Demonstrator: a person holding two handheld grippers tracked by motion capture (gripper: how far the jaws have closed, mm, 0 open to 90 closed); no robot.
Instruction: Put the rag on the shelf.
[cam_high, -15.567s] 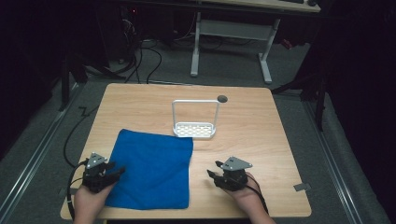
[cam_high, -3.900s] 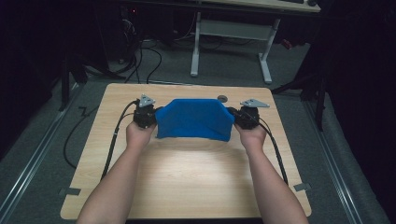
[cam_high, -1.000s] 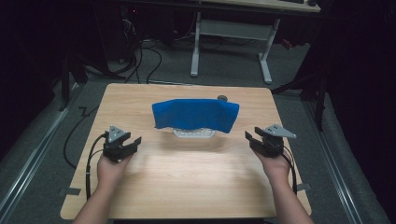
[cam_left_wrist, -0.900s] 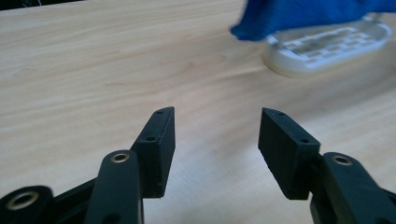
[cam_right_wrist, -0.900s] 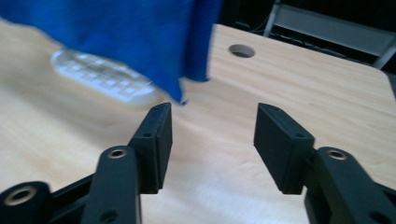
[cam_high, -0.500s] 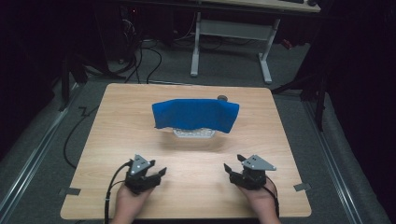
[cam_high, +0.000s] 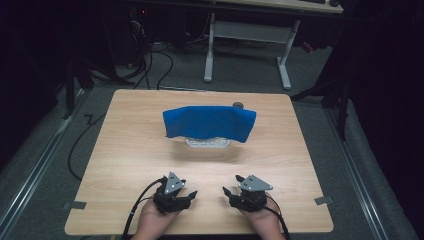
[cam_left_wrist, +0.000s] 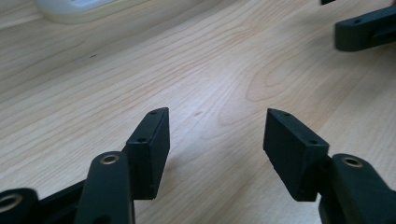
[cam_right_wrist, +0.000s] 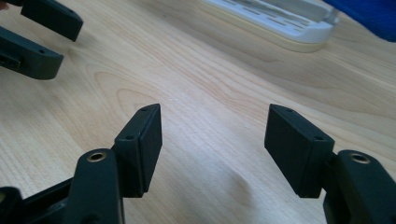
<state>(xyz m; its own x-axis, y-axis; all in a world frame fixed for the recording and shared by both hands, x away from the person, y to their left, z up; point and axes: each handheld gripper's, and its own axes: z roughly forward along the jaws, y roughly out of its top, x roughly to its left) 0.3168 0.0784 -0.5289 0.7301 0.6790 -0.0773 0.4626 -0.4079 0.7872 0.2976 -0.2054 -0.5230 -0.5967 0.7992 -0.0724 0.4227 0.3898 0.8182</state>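
Nearest the person, the left tool (cam_high: 186, 196) and the right tool (cam_high: 231, 192) rest low over the near edge of the pale wood-grain worktop (cam_high: 125, 145), each with its jaws spread wide and nothing between them; the left gripper view and the right gripper view show flat, matte black rectangular pads (cam_left_wrist: 148, 140) over bare, smooth laminate with a soft sheen. Both tools sit well apart from the work, which reads as finished: farther up the worktop, near its middle, the soft blue cloth (cam_high: 209, 122) hangs draped over the small white plastic rack (cam_high: 207, 143), folded across the top so it falls as a broad band on either side. The rack's slotted, glossy base (cam_right_wrist: 275, 21) peeks out below the cloth's lower edge. As far as I can judge, nothing remains but perhaps tidying the drape, which sags a little unevenly at its right end.
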